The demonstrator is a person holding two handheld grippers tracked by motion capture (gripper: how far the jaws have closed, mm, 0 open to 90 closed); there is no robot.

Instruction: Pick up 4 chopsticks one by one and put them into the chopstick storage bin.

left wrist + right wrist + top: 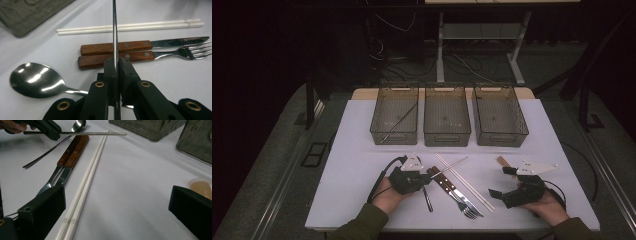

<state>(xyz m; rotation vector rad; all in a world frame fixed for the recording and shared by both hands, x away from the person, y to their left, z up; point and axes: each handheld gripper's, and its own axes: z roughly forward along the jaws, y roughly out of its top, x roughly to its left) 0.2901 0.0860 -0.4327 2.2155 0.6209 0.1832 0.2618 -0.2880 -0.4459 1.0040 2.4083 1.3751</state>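
A thin metal chopstick (pixel 115 32) is being pinched tight between the fingers of the left gripper (pixel 116 65), which are being kept nearly all the way closed on it. It's being held off the white counter (pixel 357 150), pretty much level, with its long end being poked out past the fingers over the other cutlery. The look of it: slim, round, silvery steel, with a finely ribbed stretch near the tip that's being picked out nicely in the right gripper view (pixel 75 133). Underneath it, a wood-handled knife (pixel 140 45) and a wood-handled fork (pixel 135 57) are being left side by side, with a pair of white chopsticks (pixel 130 25) just beyond them and a shiny spoon (pixel 37 80) beside the gripper. The right gripper (pixel 117 205) is being held well apart from all that, its fingers being kept wide open with nothing between them. Three smoky see-through bins (pixel 447 120) are being lined up at the far side of the counter, and another thin stick (pixel 398 122) is being leaned inside the left one.
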